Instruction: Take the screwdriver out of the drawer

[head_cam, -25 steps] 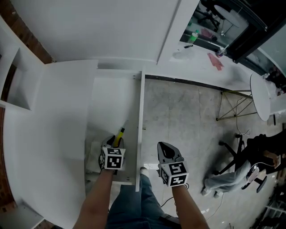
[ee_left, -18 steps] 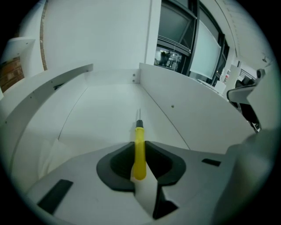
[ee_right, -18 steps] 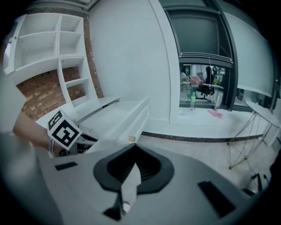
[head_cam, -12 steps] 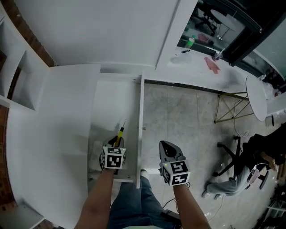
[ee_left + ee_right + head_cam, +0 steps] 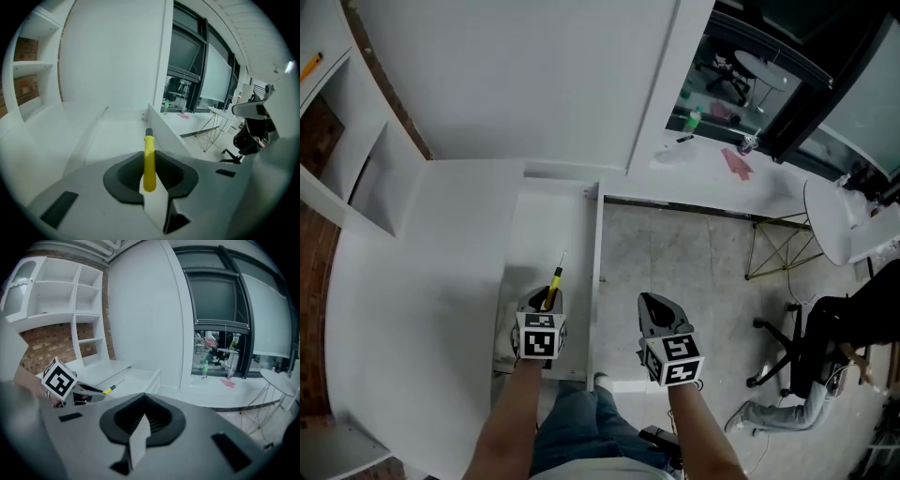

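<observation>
Yellow-handled screwdriver (image 5: 149,159) clamped in left tool (image 5: 547,298), above drawer (image 5: 546,220).

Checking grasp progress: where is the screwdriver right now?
Lower left of the head view: the screwdriver is clamped in the left gripper, over the open drawer.

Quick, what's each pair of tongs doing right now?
Left tongs: closed on the screwdriver.
Right tongs: closed, empty.
</observation>
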Demonstrator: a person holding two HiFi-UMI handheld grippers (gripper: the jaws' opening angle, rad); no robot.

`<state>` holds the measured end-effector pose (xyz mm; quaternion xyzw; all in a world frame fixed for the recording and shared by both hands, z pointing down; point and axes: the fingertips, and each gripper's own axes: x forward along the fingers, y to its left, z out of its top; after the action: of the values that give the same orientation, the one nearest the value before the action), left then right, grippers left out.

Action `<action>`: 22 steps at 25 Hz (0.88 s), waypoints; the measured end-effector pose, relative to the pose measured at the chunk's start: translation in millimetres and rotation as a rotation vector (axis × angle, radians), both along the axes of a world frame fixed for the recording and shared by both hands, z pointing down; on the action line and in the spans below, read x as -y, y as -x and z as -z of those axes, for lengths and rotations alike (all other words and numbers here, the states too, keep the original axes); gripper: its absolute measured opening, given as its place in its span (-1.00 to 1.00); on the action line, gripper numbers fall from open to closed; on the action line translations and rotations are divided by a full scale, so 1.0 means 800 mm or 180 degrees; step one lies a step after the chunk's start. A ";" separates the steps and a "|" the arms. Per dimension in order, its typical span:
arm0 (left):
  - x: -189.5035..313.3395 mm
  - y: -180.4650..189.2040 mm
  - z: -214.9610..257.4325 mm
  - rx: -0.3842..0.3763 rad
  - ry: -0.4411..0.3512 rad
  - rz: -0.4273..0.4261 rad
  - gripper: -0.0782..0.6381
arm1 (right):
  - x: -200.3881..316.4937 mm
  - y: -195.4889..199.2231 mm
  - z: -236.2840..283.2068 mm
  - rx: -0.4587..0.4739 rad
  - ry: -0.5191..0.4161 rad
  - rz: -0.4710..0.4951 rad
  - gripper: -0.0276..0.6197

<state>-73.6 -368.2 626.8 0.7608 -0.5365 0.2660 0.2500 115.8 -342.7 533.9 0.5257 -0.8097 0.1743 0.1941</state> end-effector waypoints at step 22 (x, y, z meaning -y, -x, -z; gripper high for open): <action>-0.051 0.103 0.101 0.0044 -0.0540 0.0521 -0.55 | -0.011 0.053 0.074 0.0210 -0.0355 0.0168 -0.88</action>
<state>-155.7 -327.7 545.6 0.7311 -0.6191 0.2035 0.2020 73.6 -333.8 475.0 0.5081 -0.8377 0.1409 0.1423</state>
